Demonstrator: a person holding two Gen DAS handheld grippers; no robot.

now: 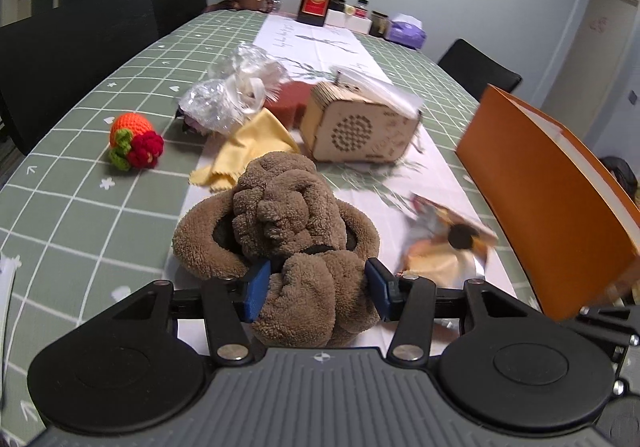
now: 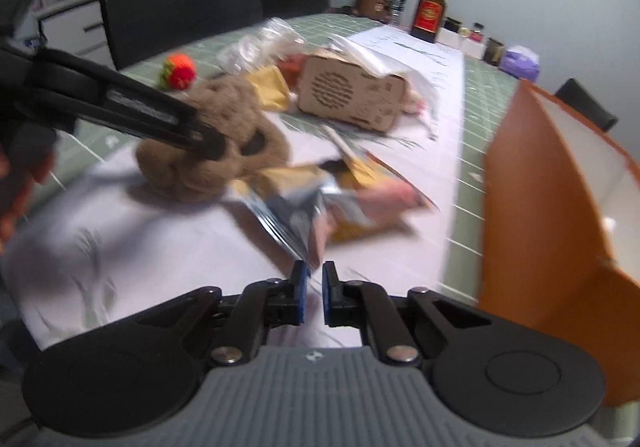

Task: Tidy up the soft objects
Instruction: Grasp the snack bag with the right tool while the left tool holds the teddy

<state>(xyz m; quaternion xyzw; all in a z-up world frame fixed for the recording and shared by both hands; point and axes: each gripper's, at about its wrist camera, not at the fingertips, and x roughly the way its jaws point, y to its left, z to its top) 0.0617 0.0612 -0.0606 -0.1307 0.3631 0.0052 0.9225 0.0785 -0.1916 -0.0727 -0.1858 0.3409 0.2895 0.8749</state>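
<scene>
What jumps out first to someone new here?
The fuzzy brown plush dead centre, with the left gripper closed on its near lobe. Then the orange box standing open at the right, and the right gripper pinching a crinkly snack packet in nearly shut jaws.

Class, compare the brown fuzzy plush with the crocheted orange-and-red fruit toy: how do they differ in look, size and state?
The brown plush is one colour and fuzzy; the crocheted fruit toy is knitted in orange, red and green. The plush is much bigger. The left gripper has its jaws closed on the plush on the white runner, while the fruit toy sits untouched on the green checked cloth. Both are soft toys.
</scene>
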